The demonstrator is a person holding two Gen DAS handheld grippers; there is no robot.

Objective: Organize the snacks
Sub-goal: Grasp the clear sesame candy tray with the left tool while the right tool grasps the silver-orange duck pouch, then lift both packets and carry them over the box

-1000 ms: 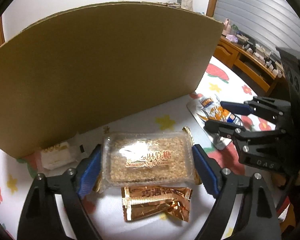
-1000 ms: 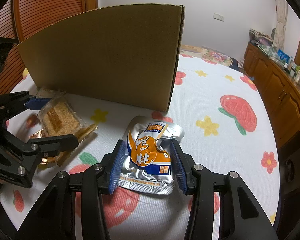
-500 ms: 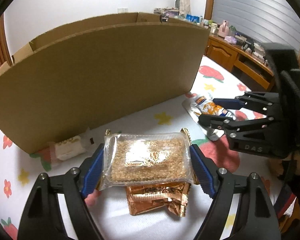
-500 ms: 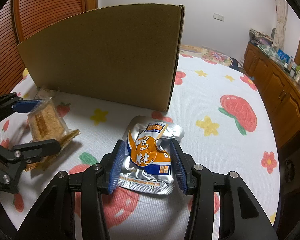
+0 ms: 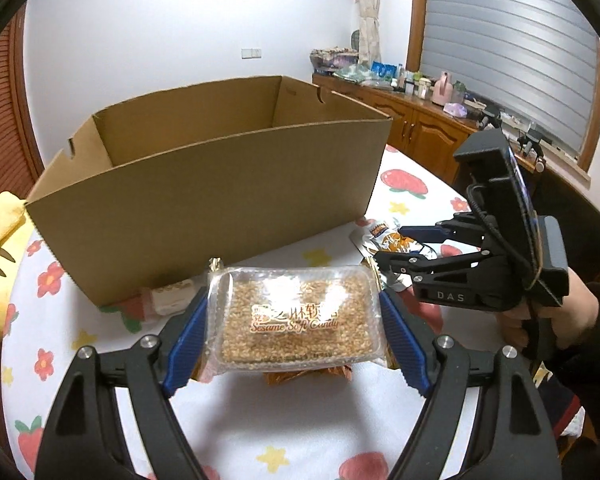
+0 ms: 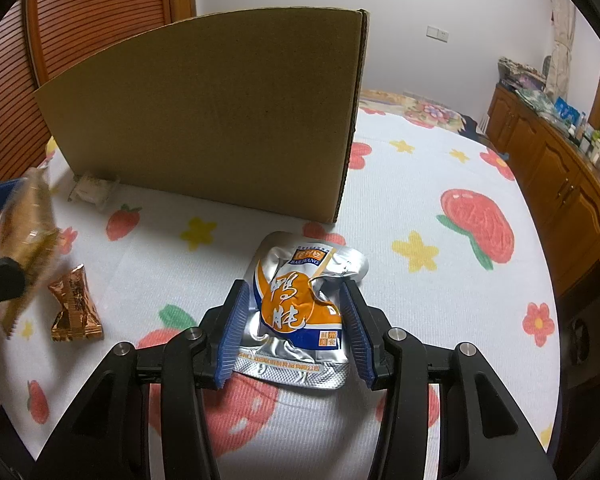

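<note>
**Sesame candy lifted toward an empty box; three snacks still on the counter**

A tall, open cardboard box (image 5: pixel 204 184) stood on the counter (image 6: pixel 420 184), which was covered in a strawberry-and-flower cloth, just beyond the fingers of both grippers; the part of its interior that showed held no snacks, which suggested the sorting had barely begun. The left gripper (image 5: pixel 294 322), held up off the counter and aimed at the box, clamped a clear tray-pack of sesame soft candy (image 5: pixel 292 316) by its two short ends; its fingers had just closed a little further on the pack. The likely next move was to carry the pack over the near wall and let it go inside. The right gripper (image 6: pixel 296 332), in a person's hand (image 5: pixel 540 312), sat low over a silver-and-orange foil pouch (image 6: pixel 300 304); its fingers straddled the pouch, blue pads against its crumpled sides, and the pouch lay on the cloth, not yet lifted. A copper-foil sweet (image 6: pixel 74 306) lay below and behind the left fingers. A small white wrapped sweet (image 6: pixel 92 190) sat ahead of them, against the foot of the box. By this count one snack was on its way, one was gripped and two remained untouched.
</note>
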